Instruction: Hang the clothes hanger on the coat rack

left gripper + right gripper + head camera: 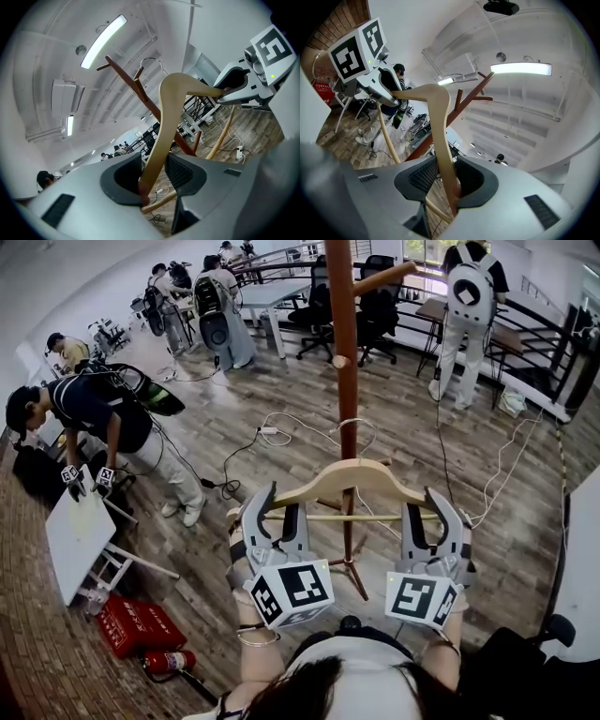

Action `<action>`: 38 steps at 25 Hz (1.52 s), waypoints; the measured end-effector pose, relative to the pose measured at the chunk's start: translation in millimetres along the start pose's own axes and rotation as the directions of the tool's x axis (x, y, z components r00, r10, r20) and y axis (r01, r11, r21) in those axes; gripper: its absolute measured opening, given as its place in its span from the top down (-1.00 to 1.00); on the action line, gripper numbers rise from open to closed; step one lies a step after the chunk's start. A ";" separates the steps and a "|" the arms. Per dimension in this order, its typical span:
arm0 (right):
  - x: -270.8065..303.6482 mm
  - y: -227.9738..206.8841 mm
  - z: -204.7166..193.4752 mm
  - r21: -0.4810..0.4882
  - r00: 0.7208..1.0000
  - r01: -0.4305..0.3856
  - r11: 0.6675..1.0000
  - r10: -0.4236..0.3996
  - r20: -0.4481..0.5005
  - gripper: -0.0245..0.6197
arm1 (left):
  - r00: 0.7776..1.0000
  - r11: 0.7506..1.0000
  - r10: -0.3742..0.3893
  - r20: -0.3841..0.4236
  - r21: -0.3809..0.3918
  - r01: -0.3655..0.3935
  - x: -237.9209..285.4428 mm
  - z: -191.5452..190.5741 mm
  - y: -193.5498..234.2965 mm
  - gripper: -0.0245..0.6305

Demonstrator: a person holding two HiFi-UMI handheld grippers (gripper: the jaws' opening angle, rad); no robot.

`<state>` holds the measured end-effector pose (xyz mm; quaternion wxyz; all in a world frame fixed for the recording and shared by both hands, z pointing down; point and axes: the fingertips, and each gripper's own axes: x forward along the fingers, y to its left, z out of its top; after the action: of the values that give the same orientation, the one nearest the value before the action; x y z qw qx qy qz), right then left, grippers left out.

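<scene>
A pale wooden clothes hanger (349,479) with a metal hook is held level in front of the brown coat rack (343,343). My left gripper (265,512) is shut on the hanger's left end, and my right gripper (439,517) is shut on its right end. In the left gripper view the hanger (164,126) runs up between the jaws, with its wire hook near the coat rack's pegs (136,84). The right gripper view shows the hanger (440,136) clamped between the pads, the coat rack (461,105) behind it. The hook hangs on no peg.
The rack's tripod foot (354,570) stands on the wooden floor just ahead. A white board (77,535) and a red box (139,626) lie at left. Cables (281,432) trail across the floor. Several people work further off among desks and chairs (375,306).
</scene>
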<state>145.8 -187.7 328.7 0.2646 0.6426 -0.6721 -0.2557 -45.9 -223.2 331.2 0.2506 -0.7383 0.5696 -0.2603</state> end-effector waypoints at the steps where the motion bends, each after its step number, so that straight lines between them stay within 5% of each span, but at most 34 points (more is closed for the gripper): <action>1: 3.4 -1.3 0.4 -0.001 1.000 -0.005 1.000 0.005 0.000 0.49 | 1.000 1.000 0.001 -0.003 -0.001 -0.001 2.5 1.3 1.3 0.44; 38: 65.0 -19.8 25.4 0.005 1.000 0.022 1.000 -0.022 0.017 0.49 | 0.999 1.000 -0.013 0.041 -0.006 0.013 61.2 21.5 42.7 0.44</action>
<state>140.6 -253.4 298.4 0.2544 0.6484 -0.6678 -0.2625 -48.7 -290.7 292.9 0.2582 -0.7478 0.5603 -0.2452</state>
